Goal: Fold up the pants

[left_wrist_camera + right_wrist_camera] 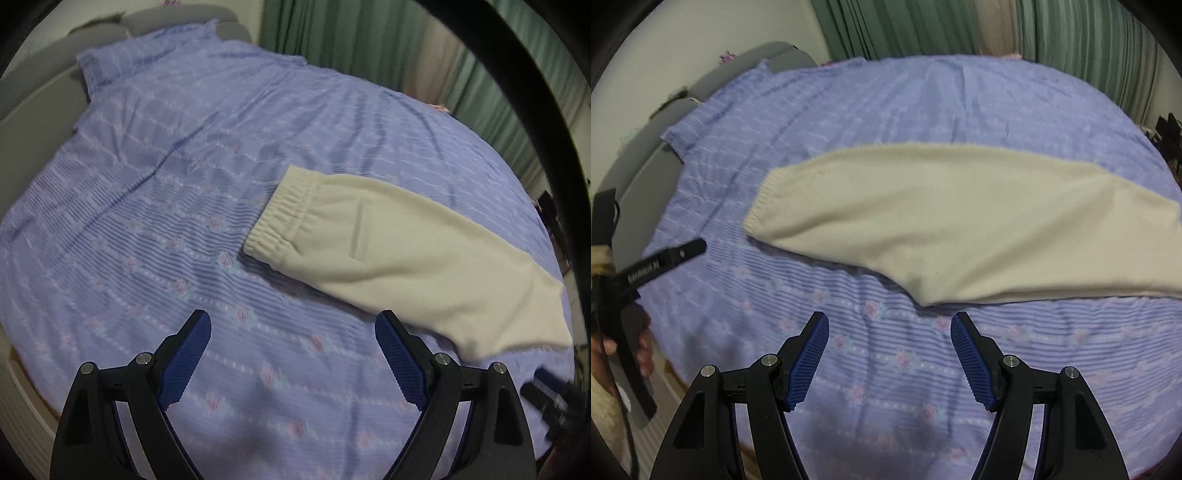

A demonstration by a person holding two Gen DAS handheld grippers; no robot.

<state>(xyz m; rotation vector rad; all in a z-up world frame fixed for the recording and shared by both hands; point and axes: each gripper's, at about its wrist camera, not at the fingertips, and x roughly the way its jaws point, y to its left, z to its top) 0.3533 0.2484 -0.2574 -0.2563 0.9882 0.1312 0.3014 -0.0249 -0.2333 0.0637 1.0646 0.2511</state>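
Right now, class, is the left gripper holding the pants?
No: the left gripper has its jaws open over bare bedsheet, with the cream pants lying apart.

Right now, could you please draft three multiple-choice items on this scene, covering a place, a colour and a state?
1. Where do the pants lie?
A. on the bedspread
B. on a chair
C. on the floor

2. What colour are the pants?
A. black
B. cream
C. red

3. How does the left gripper stand?
A. shut on the waistband
B. shut on nothing
C. open, holding nothing

Answers: 1 A, purple floral cloth shows around them; 2 B, pale cream in both views; 3 C, only bedspread shows between its blue pads.
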